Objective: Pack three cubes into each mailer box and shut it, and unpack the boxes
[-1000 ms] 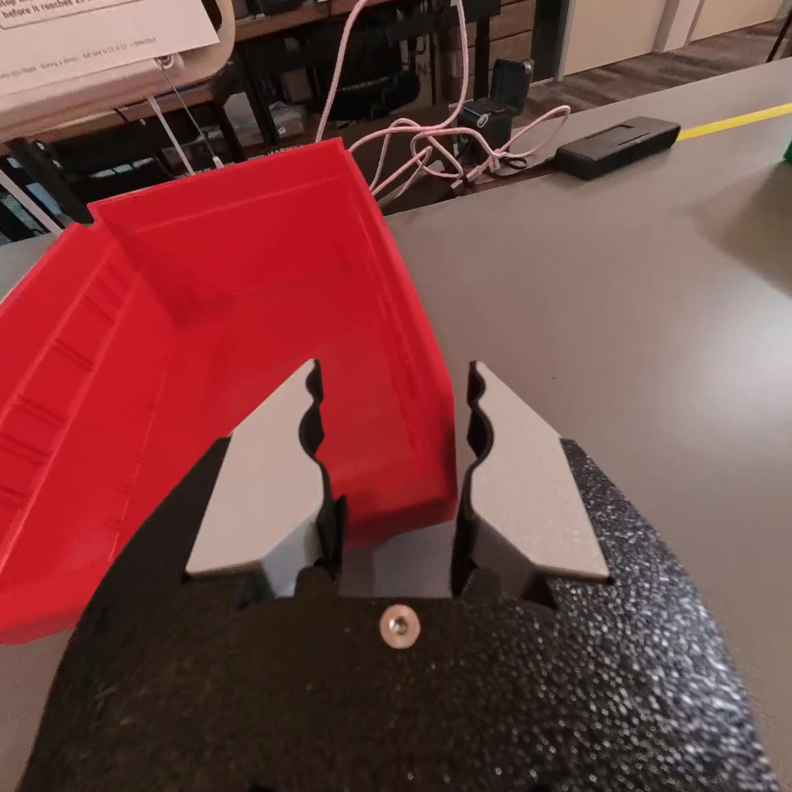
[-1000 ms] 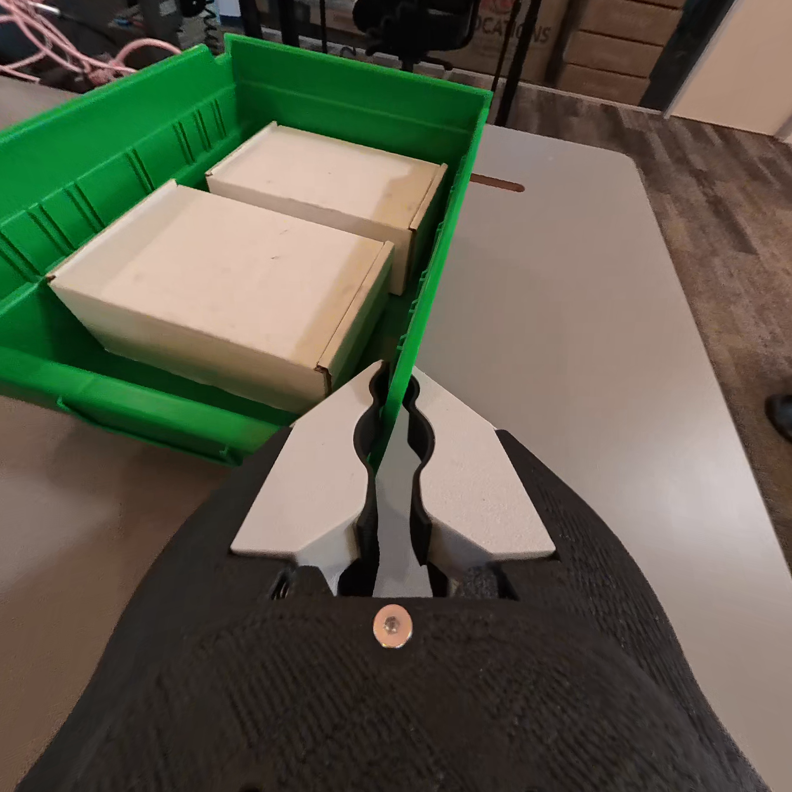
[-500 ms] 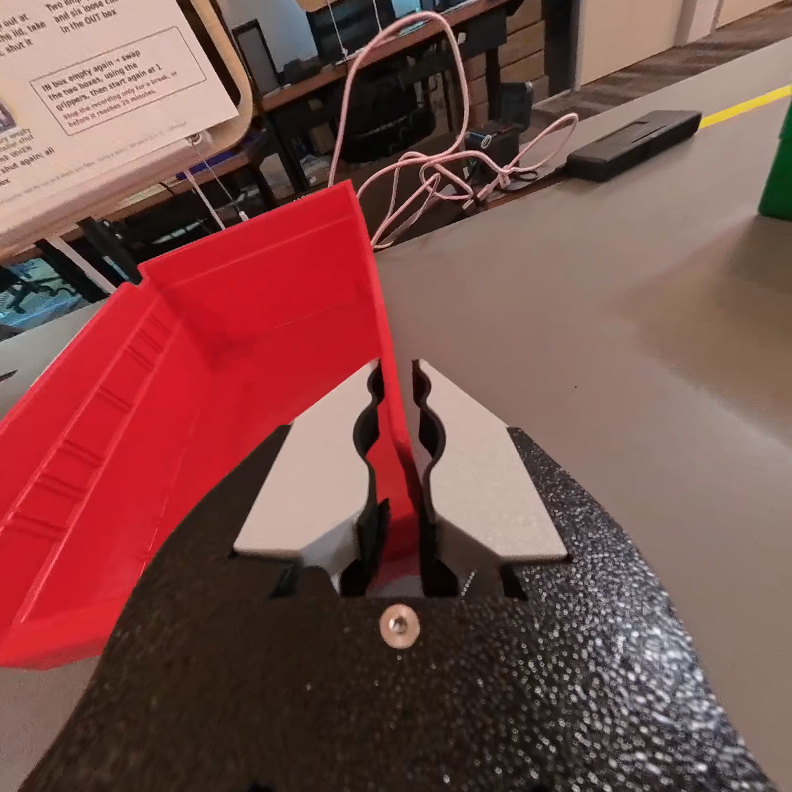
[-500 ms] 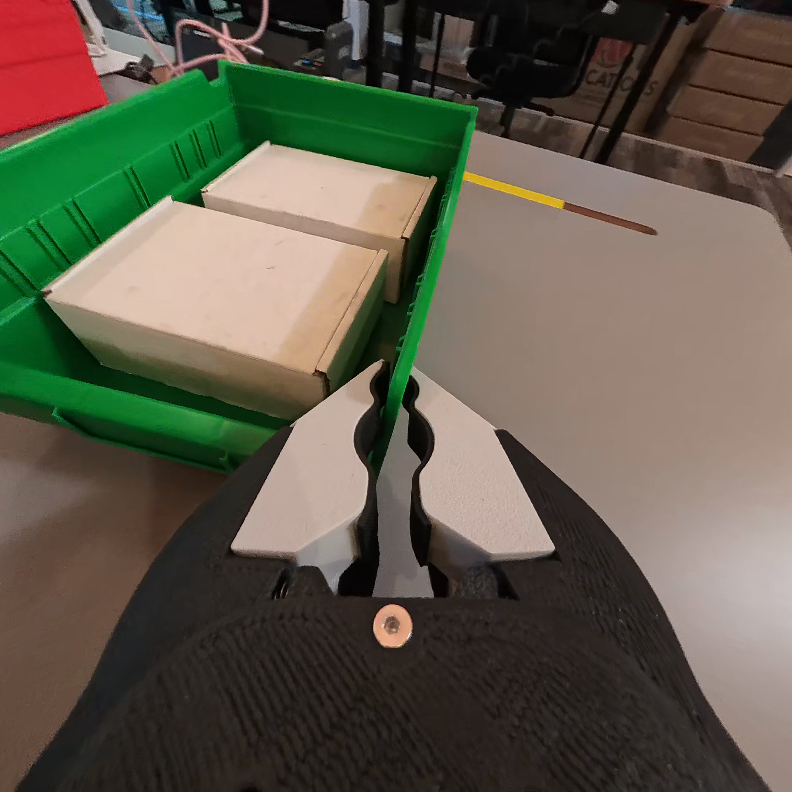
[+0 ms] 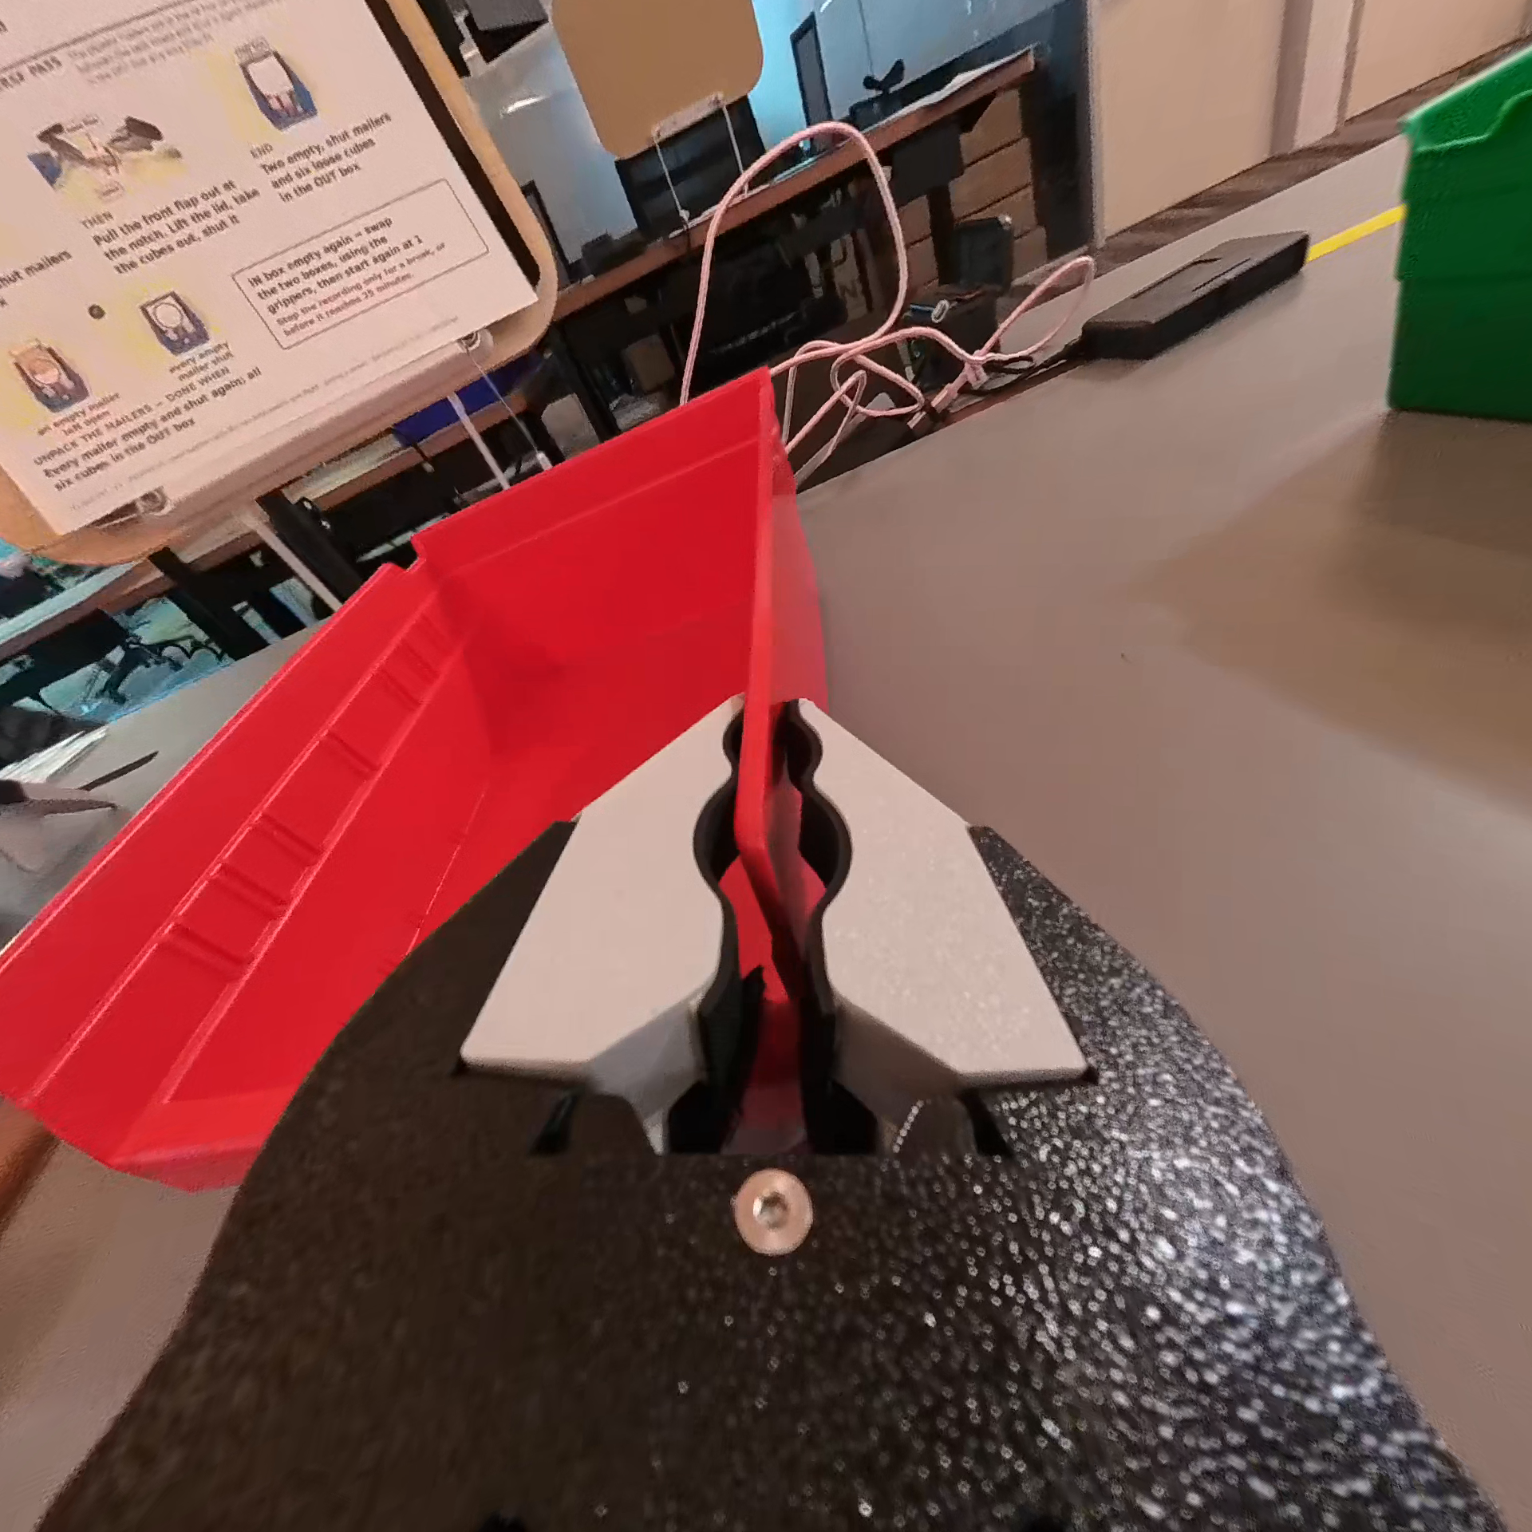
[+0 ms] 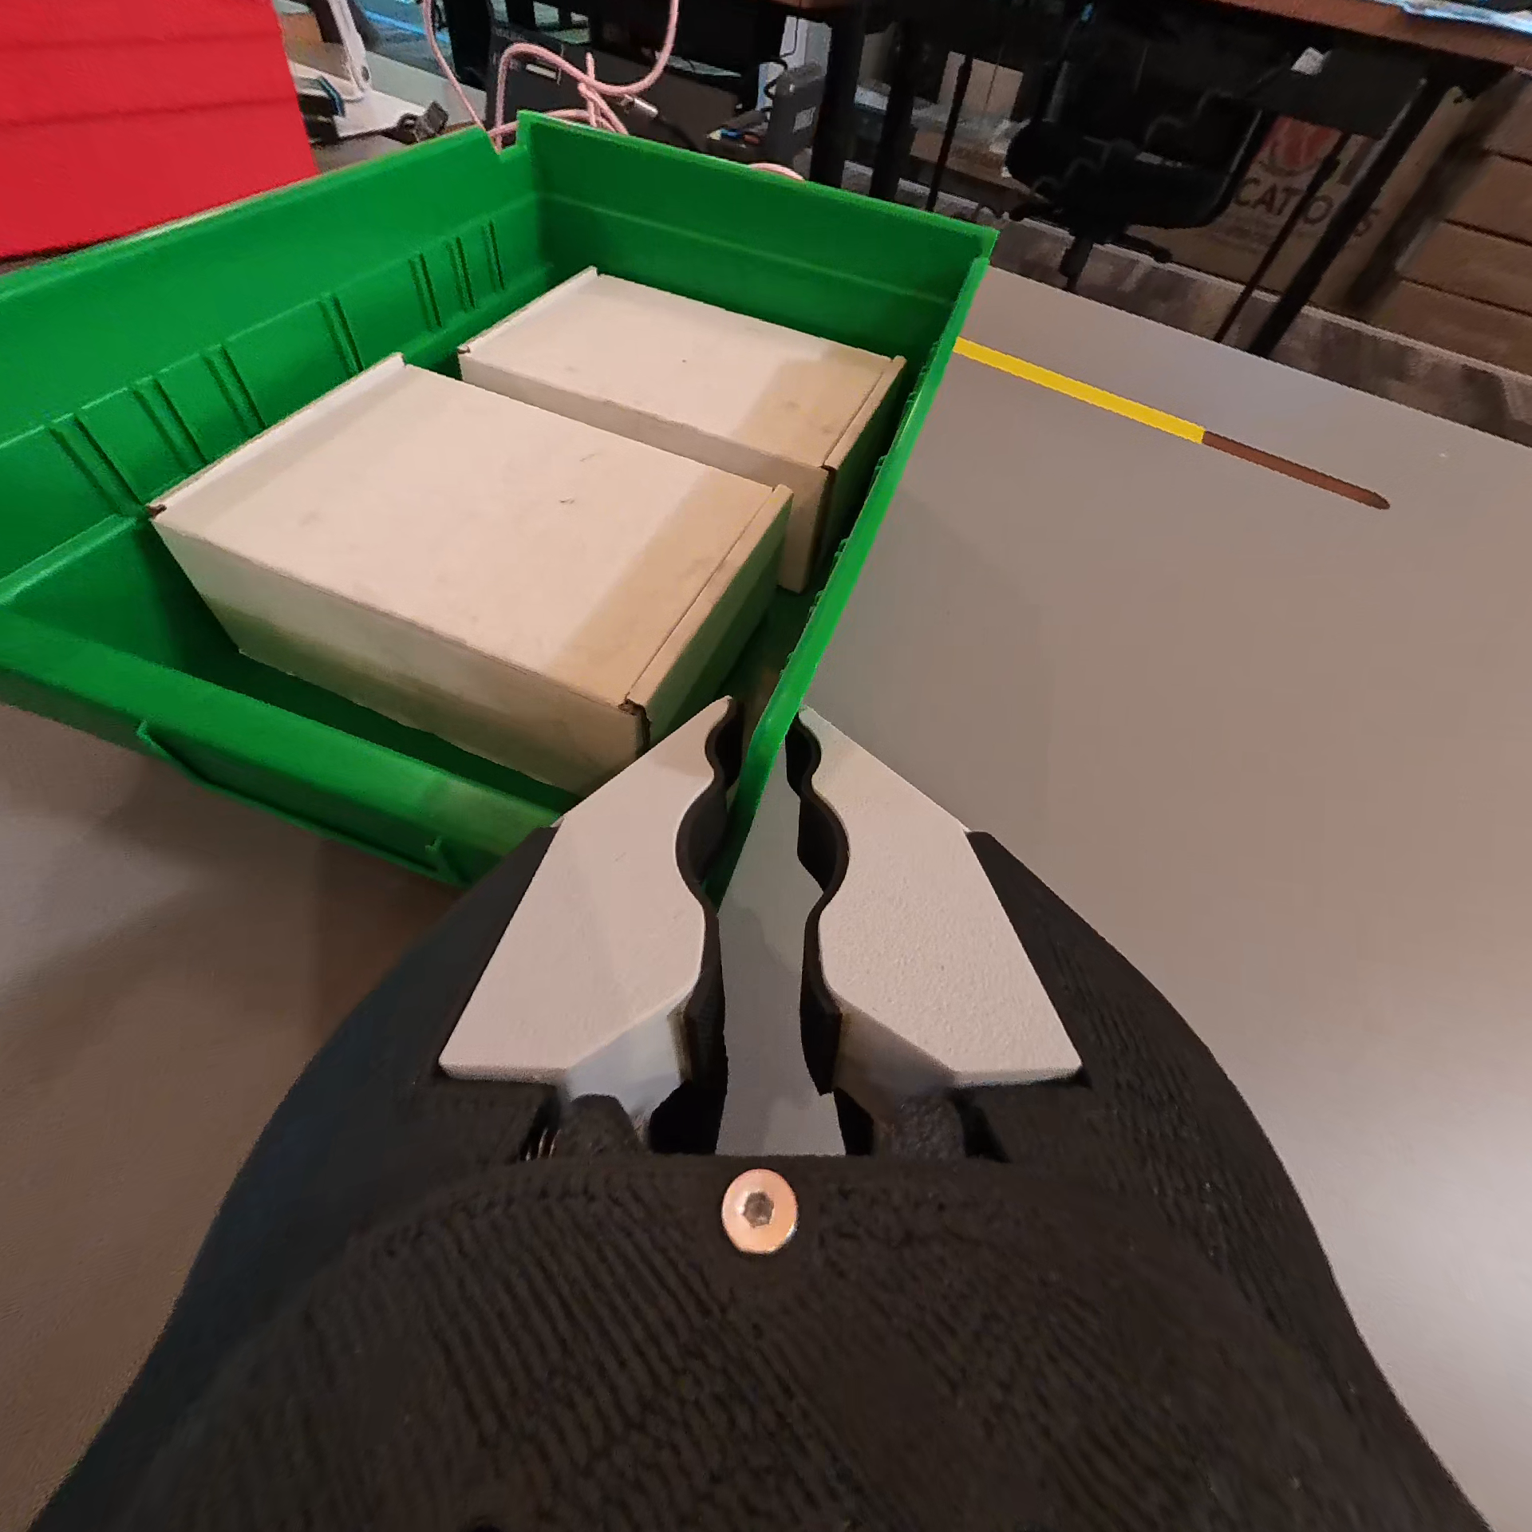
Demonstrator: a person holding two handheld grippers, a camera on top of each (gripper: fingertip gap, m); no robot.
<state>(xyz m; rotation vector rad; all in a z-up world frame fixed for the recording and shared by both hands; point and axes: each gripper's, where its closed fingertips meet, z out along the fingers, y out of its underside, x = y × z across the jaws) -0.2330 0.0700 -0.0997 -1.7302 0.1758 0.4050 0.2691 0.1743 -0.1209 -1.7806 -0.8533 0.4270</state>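
Observation:
My left gripper (image 5: 767,713) is shut on the right side wall of an empty red bin (image 5: 539,680); both pads press on the thin wall. My right gripper (image 6: 763,721) straddles the right side wall of a green bin (image 6: 705,224). Its jaws stand slightly apart, with a gap between the right pad and the wall. Two closed whitish mailer boxes lie in the green bin, one near (image 6: 464,530) and one far (image 6: 688,365). No cubes are in view. The green bin also shows at the right edge of the left wrist view (image 5: 1467,249), and the red bin at the top left of the right wrist view (image 6: 141,108).
Both bins are on a grey table (image 5: 1161,746). An instruction board (image 5: 232,232) stands behind the red bin. Pink cables (image 5: 870,373) and a flat black device (image 5: 1194,290) lie at the table's far edge. A yellow tape line (image 6: 1078,390) crosses the table right of the green bin. The left gripper's tips are roughly 50 cm from the right gripper's.
My left gripper closed from wide open onto the red bin's wall and holds it. My right gripper, which was clamped on the green bin's wall, has eased its jaws apart.

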